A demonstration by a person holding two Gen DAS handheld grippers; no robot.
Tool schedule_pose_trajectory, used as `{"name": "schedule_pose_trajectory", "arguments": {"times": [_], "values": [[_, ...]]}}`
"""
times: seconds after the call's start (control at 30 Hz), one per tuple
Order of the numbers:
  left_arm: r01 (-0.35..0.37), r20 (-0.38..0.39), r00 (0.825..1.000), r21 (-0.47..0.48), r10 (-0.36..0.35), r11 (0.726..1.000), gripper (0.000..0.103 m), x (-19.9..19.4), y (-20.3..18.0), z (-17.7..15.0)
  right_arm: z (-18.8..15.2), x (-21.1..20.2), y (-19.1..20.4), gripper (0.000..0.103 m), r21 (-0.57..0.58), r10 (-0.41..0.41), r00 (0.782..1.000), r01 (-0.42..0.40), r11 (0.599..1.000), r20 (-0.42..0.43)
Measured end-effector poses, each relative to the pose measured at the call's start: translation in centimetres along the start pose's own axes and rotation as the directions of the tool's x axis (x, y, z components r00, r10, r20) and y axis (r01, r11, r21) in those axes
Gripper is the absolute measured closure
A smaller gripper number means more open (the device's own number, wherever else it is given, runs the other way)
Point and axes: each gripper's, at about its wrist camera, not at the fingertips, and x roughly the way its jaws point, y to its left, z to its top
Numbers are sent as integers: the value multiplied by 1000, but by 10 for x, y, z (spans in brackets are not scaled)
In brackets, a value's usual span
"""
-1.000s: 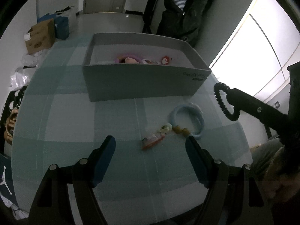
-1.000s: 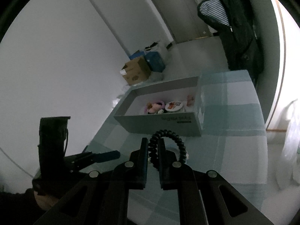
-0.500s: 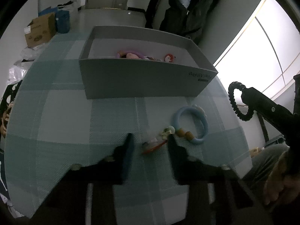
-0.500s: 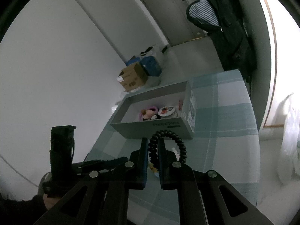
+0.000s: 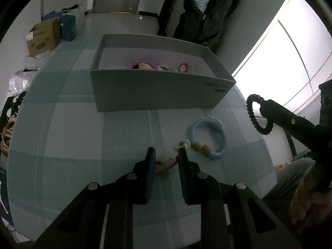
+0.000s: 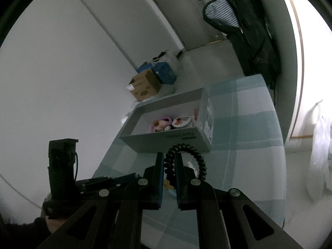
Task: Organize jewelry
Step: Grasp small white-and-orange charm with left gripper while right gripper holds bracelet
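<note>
Black coils of a spiral hair tie (image 6: 187, 161) sit pinched between the narrow fingers of the right claw (image 6: 167, 167), low in the centre of the right wrist view; in the left wrist view the same tie (image 5: 256, 114) hangs off that claw at the right edge of the frame, above the desk. The left claw (image 5: 165, 159), lower centre of its frame, stands narrowed around a small red and white piece (image 5: 167, 164) lying on the teal checked desk (image 5: 72, 134); whether the fingers touch it I cannot tell. Just to the right of it lies a pale blue ring with wooden beads (image 5: 209, 138). Beyond, in the upper middle, the grey box (image 5: 157, 91) holds a pink ring (image 5: 141, 64) and other small trinkets.
</note>
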Motion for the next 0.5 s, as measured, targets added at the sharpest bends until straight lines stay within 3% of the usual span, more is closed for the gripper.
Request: {"name": "schedule_pose_trajectory", "arguments": {"times": [0.3, 0.5], "values": [[35, -2, 999, -9, -35, 999, 87, -7, 5, -3, -1, 2, 2, 94, 3, 5, 1000, -5, 1000, -4], [67, 58, 996, -26, -66, 997, 87, -29, 12, 1, -1, 6, 6, 94, -7, 22, 1000, -22, 1000, -8]]}}
